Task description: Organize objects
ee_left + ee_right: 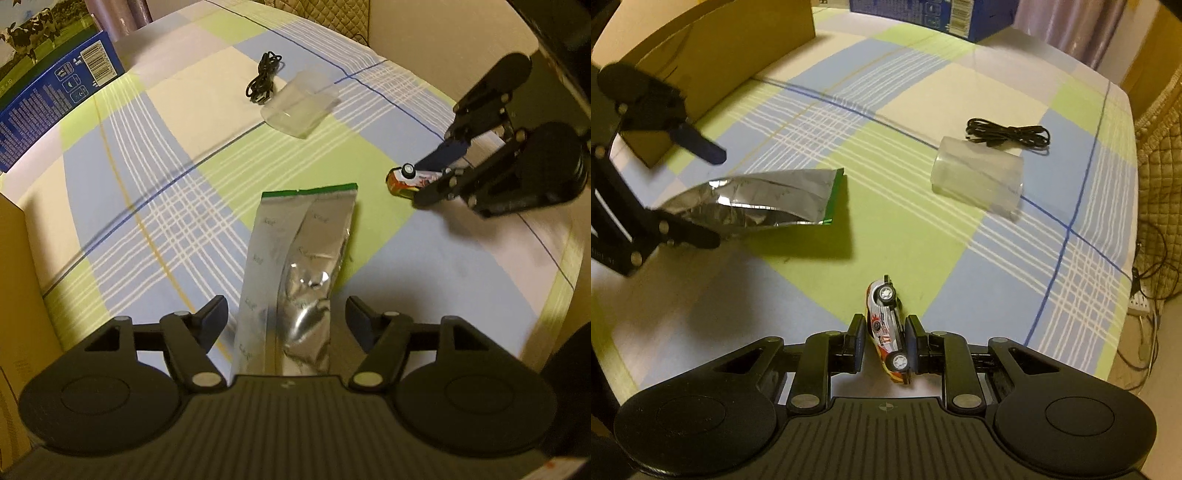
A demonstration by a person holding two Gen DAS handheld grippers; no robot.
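Left wrist view: my left tool (286, 317) stands wide around a silver foil pouch with a green top edge (295, 266), near the near edge of the plaid-covered worktop (147, 155).

Right wrist view: my right tool (885, 345) grips a small white-and-orange toy car (888, 328), tilted on its side.

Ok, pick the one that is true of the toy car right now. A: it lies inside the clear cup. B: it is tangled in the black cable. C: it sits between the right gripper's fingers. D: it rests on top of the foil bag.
C: the toy car lies on its side between the fingers of the right gripper, apart from cup, bag and cable.
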